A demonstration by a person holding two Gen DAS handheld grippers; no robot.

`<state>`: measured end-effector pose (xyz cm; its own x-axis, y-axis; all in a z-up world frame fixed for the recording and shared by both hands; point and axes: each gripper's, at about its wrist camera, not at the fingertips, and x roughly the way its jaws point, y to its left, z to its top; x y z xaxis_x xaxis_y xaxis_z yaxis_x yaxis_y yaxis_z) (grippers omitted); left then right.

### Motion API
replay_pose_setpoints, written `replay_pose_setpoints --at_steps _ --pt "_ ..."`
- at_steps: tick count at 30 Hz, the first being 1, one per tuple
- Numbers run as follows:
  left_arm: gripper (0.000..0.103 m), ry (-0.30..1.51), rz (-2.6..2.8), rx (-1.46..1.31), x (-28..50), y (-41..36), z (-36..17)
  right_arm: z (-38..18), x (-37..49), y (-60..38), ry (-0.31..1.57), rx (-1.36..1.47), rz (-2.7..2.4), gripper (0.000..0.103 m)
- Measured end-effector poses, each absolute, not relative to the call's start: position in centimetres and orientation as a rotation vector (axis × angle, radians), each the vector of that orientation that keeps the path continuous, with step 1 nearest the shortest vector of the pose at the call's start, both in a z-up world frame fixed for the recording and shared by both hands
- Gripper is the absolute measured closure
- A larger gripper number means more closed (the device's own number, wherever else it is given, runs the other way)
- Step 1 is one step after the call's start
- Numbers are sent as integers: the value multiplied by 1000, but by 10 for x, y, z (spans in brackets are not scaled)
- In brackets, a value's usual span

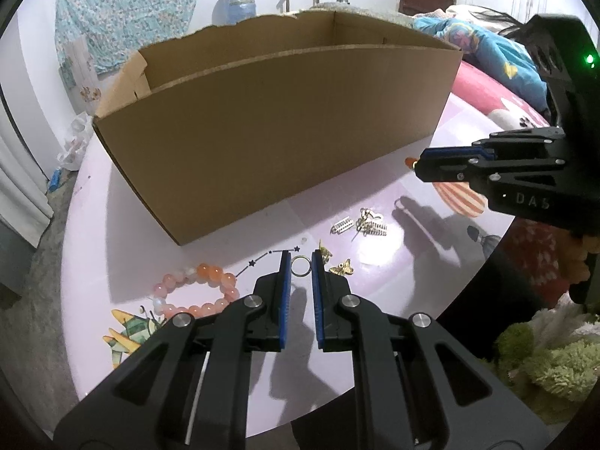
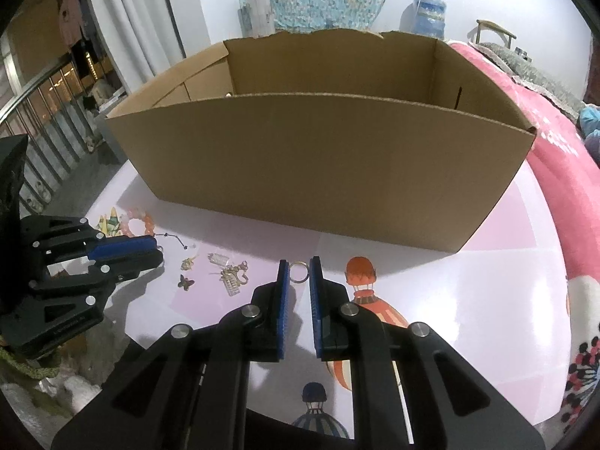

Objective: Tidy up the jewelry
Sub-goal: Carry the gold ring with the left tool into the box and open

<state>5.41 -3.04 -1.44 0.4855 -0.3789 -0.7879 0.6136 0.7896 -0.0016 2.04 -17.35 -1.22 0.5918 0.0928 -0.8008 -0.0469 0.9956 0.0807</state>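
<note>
In the left wrist view my left gripper (image 1: 300, 259) is shut on a thin metal ring (image 1: 300, 275), which stands upright between the blue pads just above the pink table (image 1: 375, 187). In the right wrist view my right gripper (image 2: 299, 264) grips a similar ring (image 2: 298, 281) the same way. From the left camera the right gripper (image 1: 418, 165) hovers at the right with an orange-gold bit at its tip. A pink bead bracelet (image 1: 195, 292), a star chain (image 1: 270, 257), silver earrings (image 1: 362, 225) and a gold butterfly (image 1: 343, 267) lie on the table.
A large open cardboard box (image 2: 318, 172) stands on the table right behind the jewelry, its near wall facing both grippers. A pink blanket (image 2: 555, 172) lies at the right. Cartoon stickers mark the tabletop. My left gripper (image 2: 155, 249) shows at the left of the right wrist view.
</note>
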Motion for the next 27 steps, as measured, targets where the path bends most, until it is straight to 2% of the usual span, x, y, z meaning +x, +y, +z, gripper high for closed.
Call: replay_pose_setpoints --at_steps 13,27 --pt "93 769 -649 248 47 -23 32 17 6 -166 852 42 100 92" --pt "93 599 -732 193 69 -44 109 98 19 -199 658 101 173 92"
